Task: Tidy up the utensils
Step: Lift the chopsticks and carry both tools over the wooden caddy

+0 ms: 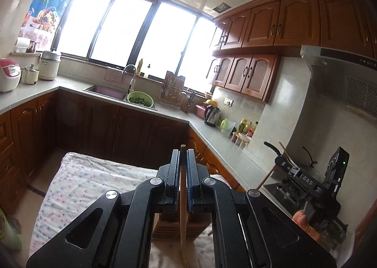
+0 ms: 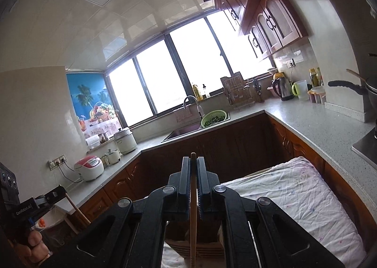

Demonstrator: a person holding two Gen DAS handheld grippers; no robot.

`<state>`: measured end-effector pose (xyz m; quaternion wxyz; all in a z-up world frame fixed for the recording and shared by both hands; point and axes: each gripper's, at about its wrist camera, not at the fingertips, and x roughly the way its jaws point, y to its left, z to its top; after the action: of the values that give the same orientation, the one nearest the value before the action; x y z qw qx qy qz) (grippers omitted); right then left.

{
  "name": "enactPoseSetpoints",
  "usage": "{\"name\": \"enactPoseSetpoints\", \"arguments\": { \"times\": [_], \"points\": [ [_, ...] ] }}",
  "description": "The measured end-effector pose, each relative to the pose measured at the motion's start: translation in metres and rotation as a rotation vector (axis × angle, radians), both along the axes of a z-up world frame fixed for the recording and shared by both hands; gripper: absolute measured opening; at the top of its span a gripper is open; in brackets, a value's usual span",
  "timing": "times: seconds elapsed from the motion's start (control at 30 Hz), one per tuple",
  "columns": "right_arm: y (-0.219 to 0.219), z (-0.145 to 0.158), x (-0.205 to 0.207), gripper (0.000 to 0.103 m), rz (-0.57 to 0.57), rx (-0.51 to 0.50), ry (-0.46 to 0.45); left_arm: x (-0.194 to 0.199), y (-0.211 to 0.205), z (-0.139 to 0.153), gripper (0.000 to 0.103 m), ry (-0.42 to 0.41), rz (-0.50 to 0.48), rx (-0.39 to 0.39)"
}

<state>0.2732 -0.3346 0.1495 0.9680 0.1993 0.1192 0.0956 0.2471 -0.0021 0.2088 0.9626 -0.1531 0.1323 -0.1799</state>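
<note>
Chopsticks are the thing here: the left gripper [image 1: 182, 169] has its jaws closed on one pale wooden chopstick [image 1: 182, 216], tip poking up past the pads, and the right gripper [image 2: 193, 173] pinches a second, dark-tipped chopstick [image 2: 193, 225] the same way. Both hang above a slatted wooden holder [image 1: 179, 228] on a dotted cloth [image 1: 77, 183]. Seen from the left, the right gripper's body reads "DAS" (the other reads "GenRobot.AI", small).
</note>
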Motion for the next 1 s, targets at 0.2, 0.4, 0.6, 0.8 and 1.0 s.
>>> {"name": "enactPoseSetpoints", "arguments": {
  "times": [0.2,0.4,0.6,0.8,1.0],
  "points": [
    [-0.001,-0.001,0.032,0.005,-0.042,0.001,-0.011,0.044,-0.003,0.001,0.004,-0.005,0.054,-0.026],
    [-0.002,-0.029,0.055,0.005,-0.062,0.005,0.024,0.078,-0.009,-0.028,0.004,0.044,0.073,-0.039],
    [-0.006,-0.059,0.070,0.005,-0.076,0.040,0.049,0.098,-0.018,-0.060,0.004,0.091,0.090,-0.055],
    [0.001,-0.083,0.079,0.005,-0.083,0.058,0.069,0.108,-0.028,-0.084,0.004,0.105,0.102,-0.061],
    [0.009,-0.098,0.083,0.005,-0.073,0.050,0.090,0.115,-0.036,-0.101,0.004,0.132,0.094,-0.044]
  ]
}}
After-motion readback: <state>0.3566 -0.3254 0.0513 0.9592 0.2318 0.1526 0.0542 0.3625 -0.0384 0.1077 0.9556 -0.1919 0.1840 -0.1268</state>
